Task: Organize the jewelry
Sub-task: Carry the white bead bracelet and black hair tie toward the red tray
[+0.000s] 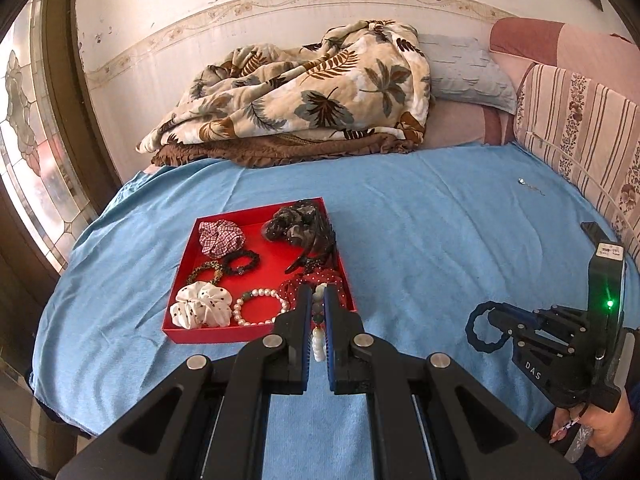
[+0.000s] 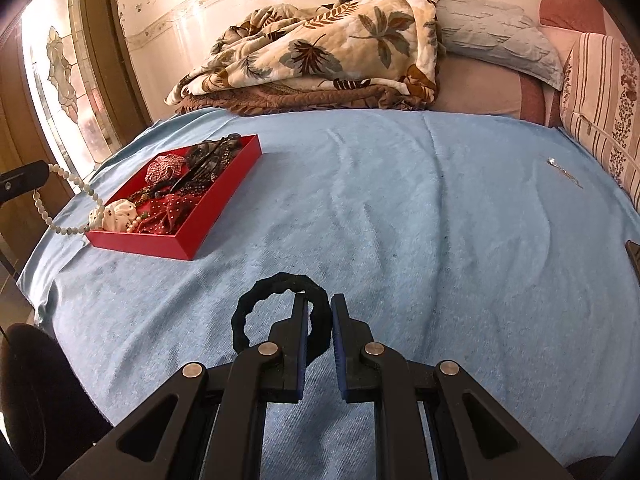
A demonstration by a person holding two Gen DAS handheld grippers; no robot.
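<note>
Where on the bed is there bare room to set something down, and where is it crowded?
Free: the blue towel between the red tray and the striped cushion, barring a small silver piece. Crowded: inside the tray, full of scrunchies and beads; the quilt fills the far edge.

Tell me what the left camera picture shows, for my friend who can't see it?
The left gripper pinches a string of pale beads just above the near edge of a red tray full of scrunchies and bracelets, on a blue blanket. Off to the right, the right gripper holds a black hair tie. A leafy quilt is piled behind.
</note>
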